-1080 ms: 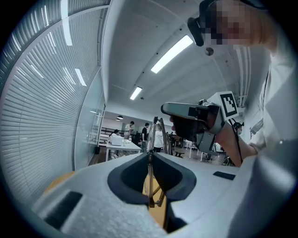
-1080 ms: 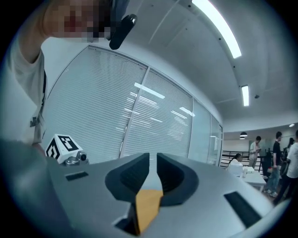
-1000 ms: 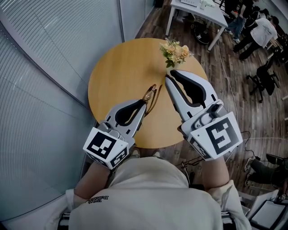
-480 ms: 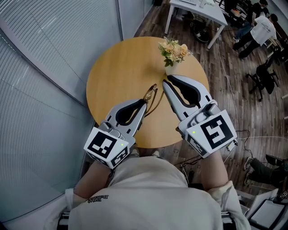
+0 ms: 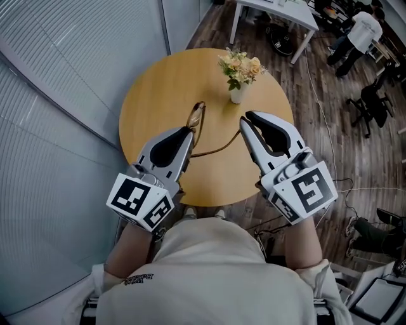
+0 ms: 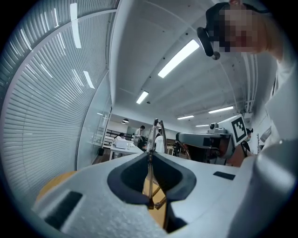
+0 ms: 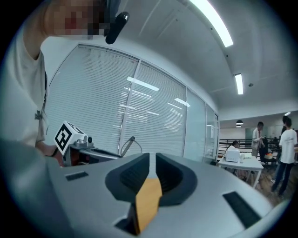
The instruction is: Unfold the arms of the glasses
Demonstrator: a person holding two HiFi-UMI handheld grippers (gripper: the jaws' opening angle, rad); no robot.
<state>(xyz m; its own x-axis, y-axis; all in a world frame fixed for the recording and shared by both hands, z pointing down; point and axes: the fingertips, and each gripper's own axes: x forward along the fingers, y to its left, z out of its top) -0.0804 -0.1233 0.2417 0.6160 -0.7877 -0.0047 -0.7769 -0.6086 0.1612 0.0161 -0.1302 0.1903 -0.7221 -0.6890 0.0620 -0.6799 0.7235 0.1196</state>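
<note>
Thin brown-framed glasses point(image 5: 196, 117) hang over the round wooden table point(image 5: 158, 82), and my left gripper point(image 5: 189, 130) is shut on their frame. One arm of the glasses point(image 5: 216, 149) stretches out to the right, its end close beside my right gripper point(image 5: 243, 120). In the left gripper view the frame point(image 6: 156, 135) stands up past the closed jaws point(image 6: 150, 155). In the right gripper view the right gripper's point(image 7: 152, 158) jaws stand a narrow slit apart with nothing between them. The left gripper point(image 7: 88, 146) shows at that view's left.
A small white vase of flowers point(image 5: 239, 70) stands on the table just beyond the right gripper. Glass walls with blinds point(image 5: 57, 127) run along the left. A white desk point(image 5: 279, 16) and people stand on the wood floor at the back right.
The left gripper has carried the glasses to the left. One arm of the glasses now sticks out to the right. The right gripper has drawn back toward me.
</note>
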